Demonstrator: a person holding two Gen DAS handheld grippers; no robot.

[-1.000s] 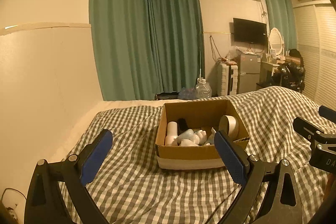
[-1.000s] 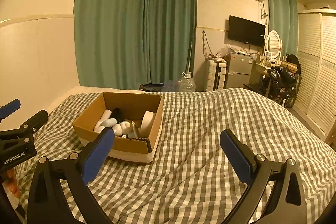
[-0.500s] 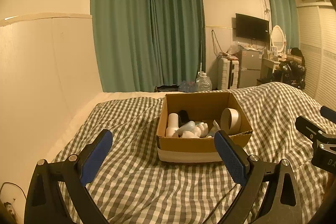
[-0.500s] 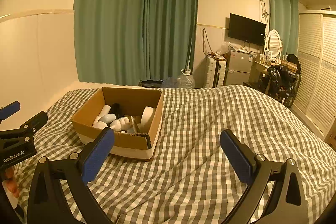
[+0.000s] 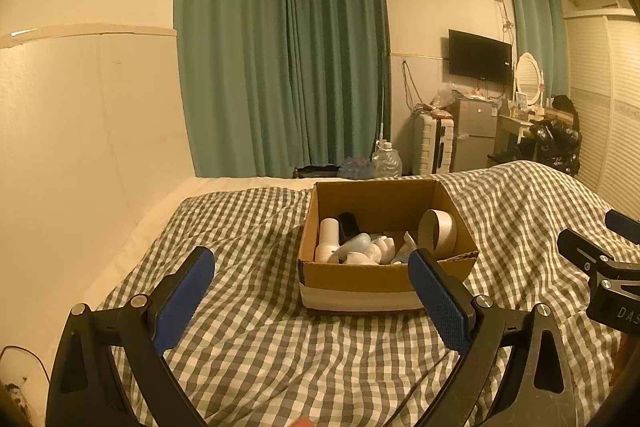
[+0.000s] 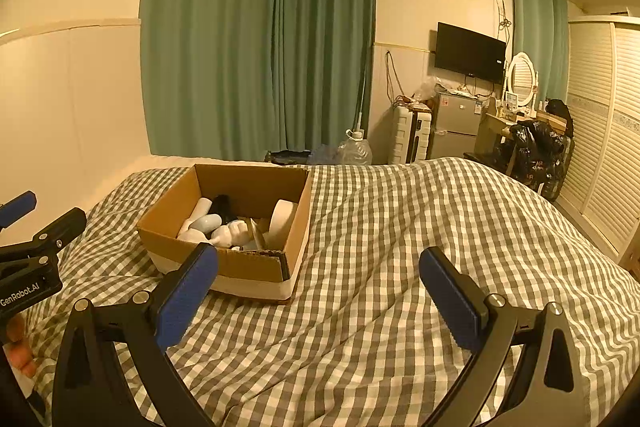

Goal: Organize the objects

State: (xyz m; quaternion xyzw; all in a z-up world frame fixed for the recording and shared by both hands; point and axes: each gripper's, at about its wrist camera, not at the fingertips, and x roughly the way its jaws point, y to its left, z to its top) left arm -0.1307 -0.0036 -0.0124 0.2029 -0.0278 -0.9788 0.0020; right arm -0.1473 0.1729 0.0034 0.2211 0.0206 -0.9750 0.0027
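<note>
An open cardboard box (image 5: 360, 277) (image 6: 256, 269) sits on a bed with a grey-and-white checked cover (image 5: 260, 347) (image 6: 380, 307). Inside lie a white tube (image 5: 328, 241), a pale blue bottle (image 5: 354, 242), a black item (image 5: 349, 223), a white tape roll (image 5: 438, 231) (image 6: 282, 217) and other small white items. My left gripper (image 5: 312, 297) is open and empty, held above the cover just in front of the box. My right gripper (image 6: 318, 291) is open and empty, to the right of the box. Each gripper shows at the edge of the other's view.
Green curtains (image 5: 288, 67) hang behind the bed. A wall (image 5: 80, 147) runs along the bed's left side. A water jug (image 5: 386, 161), suitcase (image 5: 434, 143), small fridge (image 5: 474, 139), television (image 5: 478, 57), dressing table with mirror (image 6: 520, 107) and wardrobe (image 6: 604, 147) stand beyond the bed.
Both views have tilted and shifted slightly; the box sits a little lower and nearer in the left wrist view. Both grippers stay open and empty. Nothing on the bed has moved.
</note>
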